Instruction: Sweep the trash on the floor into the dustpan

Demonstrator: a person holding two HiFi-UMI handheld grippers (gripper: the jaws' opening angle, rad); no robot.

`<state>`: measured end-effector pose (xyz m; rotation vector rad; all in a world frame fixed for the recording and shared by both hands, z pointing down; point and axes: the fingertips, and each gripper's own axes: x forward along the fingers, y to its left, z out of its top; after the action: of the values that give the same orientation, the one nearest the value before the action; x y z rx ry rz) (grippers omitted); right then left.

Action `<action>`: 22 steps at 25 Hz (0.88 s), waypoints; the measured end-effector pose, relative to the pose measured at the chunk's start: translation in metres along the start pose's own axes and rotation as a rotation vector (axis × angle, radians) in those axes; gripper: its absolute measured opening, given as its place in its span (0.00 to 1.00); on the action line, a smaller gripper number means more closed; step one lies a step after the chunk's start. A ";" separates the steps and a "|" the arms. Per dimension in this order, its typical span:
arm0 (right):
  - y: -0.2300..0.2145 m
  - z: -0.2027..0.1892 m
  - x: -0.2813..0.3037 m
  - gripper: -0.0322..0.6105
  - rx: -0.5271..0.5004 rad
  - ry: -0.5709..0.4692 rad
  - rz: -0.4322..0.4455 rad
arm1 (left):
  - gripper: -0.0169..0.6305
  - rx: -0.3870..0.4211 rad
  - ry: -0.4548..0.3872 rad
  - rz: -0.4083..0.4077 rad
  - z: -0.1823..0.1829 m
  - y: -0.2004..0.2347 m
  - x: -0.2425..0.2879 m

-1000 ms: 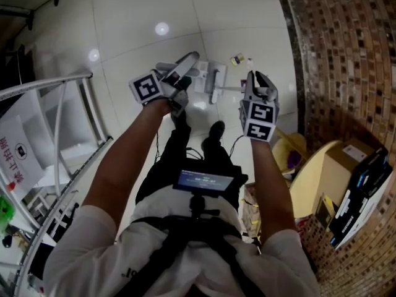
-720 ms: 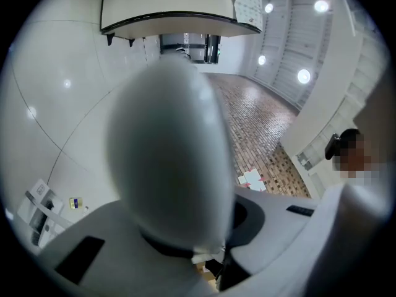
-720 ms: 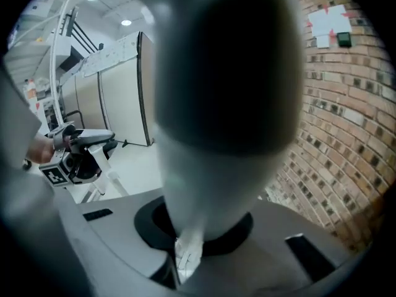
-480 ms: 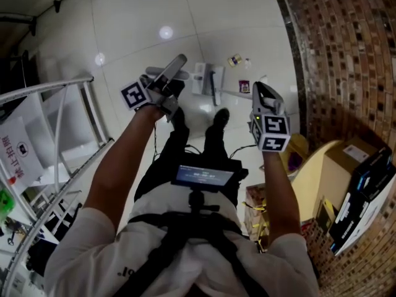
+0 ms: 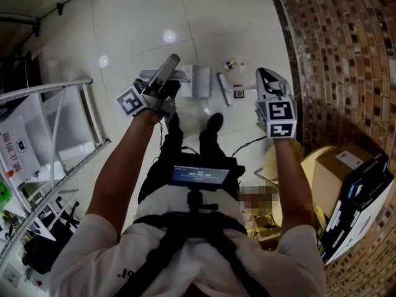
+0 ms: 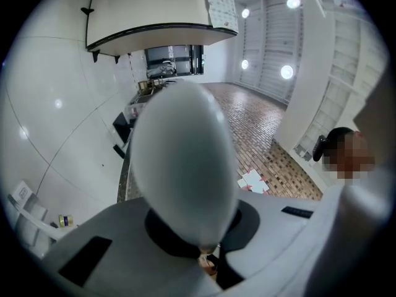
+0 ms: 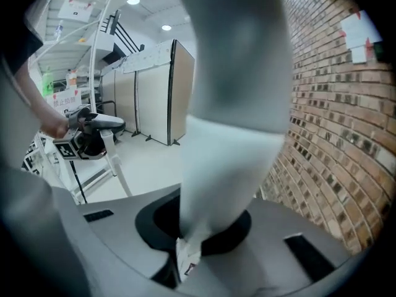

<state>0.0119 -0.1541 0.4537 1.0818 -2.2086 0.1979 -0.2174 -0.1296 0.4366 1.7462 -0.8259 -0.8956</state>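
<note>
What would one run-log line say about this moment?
left tongs: just closed on grey handle | right tongs: shut on white handle | trash: on floor, outside dustpan

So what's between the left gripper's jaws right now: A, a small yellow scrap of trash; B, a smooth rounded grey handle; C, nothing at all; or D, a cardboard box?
B: in the left gripper view, the left gripper has just been closing its jaws, and they now clamp the smooth rounded grey handle, which fills the space between them.
</note>
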 end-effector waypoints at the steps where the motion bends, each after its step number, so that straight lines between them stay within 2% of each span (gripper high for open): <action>1: -0.008 0.004 0.004 0.05 -0.012 -0.008 0.001 | 0.03 0.003 -0.012 0.006 0.000 0.000 0.002; 7: -0.046 0.041 0.043 0.05 -0.127 -0.069 0.015 | 0.03 0.020 -0.047 0.036 -0.001 0.002 0.011; 13: -0.063 0.073 0.083 0.05 -0.245 -0.158 0.027 | 0.03 0.018 -0.068 0.059 -0.003 0.001 0.017; 15: -0.063 0.068 0.098 0.05 -0.270 -0.165 0.022 | 0.03 0.014 -0.071 0.061 -0.003 0.000 0.018; 18: -0.053 0.038 0.114 0.06 -0.274 -0.140 0.018 | 0.03 0.017 -0.068 0.067 -0.005 0.001 0.016; 20: -0.040 0.021 0.113 0.06 -0.245 -0.130 0.030 | 0.03 0.022 -0.065 0.071 -0.005 0.003 0.014; 22: -0.034 0.016 0.110 0.07 -0.174 -0.137 0.038 | 0.03 0.025 -0.063 0.074 -0.003 0.005 0.015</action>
<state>-0.0186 -0.2536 0.5050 0.9833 -2.3199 -0.0532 -0.2077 -0.1424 0.4388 1.7049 -0.9408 -0.8978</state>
